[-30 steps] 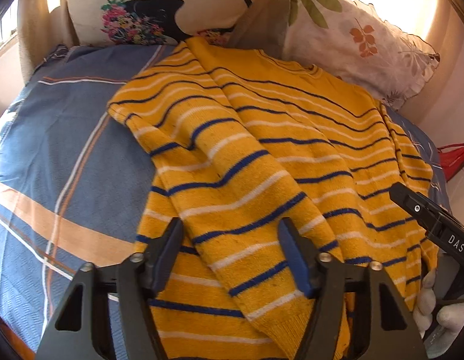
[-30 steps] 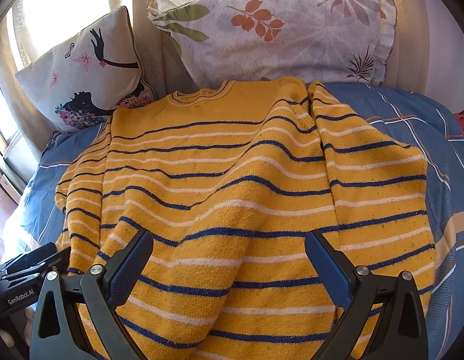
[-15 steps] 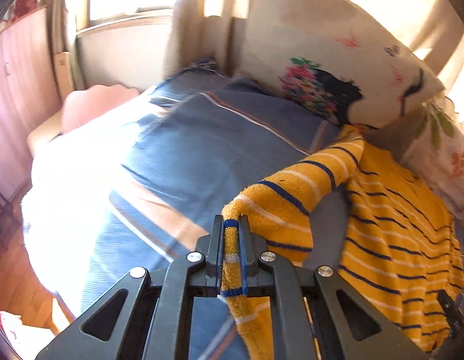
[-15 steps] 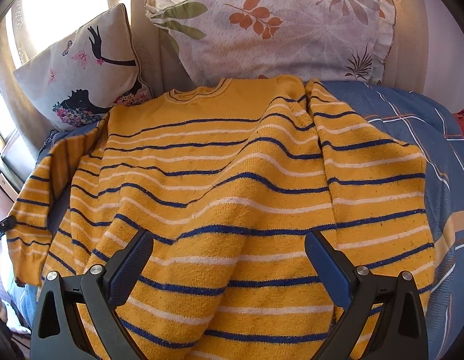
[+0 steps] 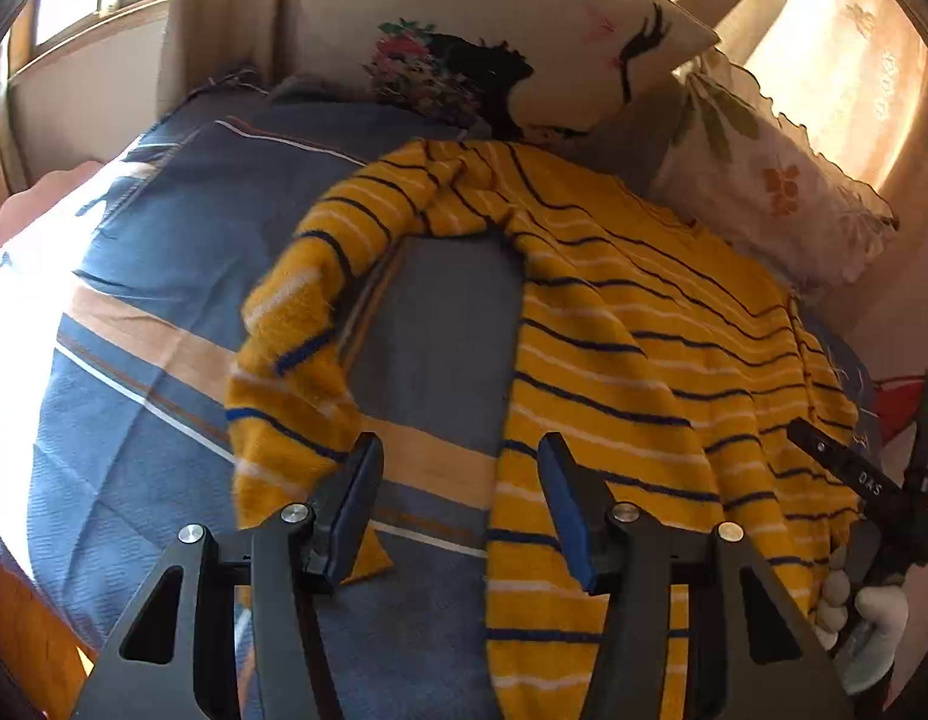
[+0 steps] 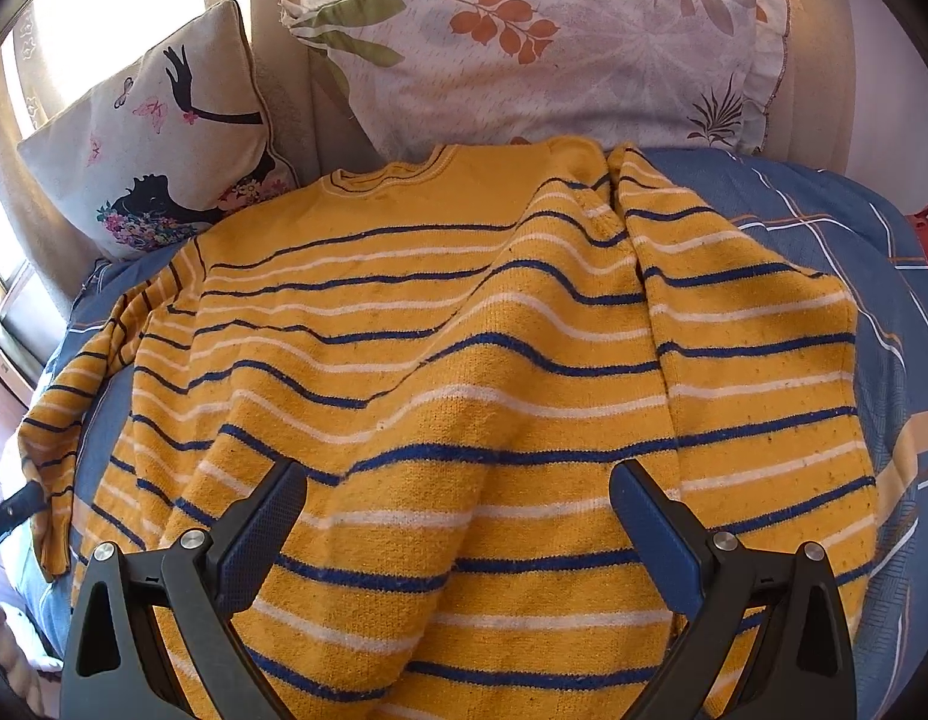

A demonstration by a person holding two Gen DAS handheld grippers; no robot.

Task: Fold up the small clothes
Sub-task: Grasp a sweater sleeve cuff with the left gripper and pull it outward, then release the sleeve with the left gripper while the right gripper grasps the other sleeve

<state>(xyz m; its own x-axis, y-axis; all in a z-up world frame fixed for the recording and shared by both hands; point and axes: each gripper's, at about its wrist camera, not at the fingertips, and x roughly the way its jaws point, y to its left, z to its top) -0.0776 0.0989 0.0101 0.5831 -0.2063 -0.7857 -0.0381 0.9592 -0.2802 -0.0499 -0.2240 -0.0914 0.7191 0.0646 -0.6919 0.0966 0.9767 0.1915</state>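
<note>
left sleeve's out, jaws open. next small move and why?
Probably re-grip the sleeve near its cuff with the left gripper, whose jaws have just been opening, and fold it across the sweater body: it lies crooked on the bedsheet, apart from the body.

Fuzzy knitted wool sweater (image 6: 464,360) on matt woven cotton bedsheet (image 5: 164,420).

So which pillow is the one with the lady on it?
Look at the head of the bed, behind the yellow striped sweater. Two pillows lean there; the lady pillow is the smaller one nearest the window. It shows a black silhouette with flowers and pink butterflies, while the bigger frilled pillow beside it only has leaves.
</note>
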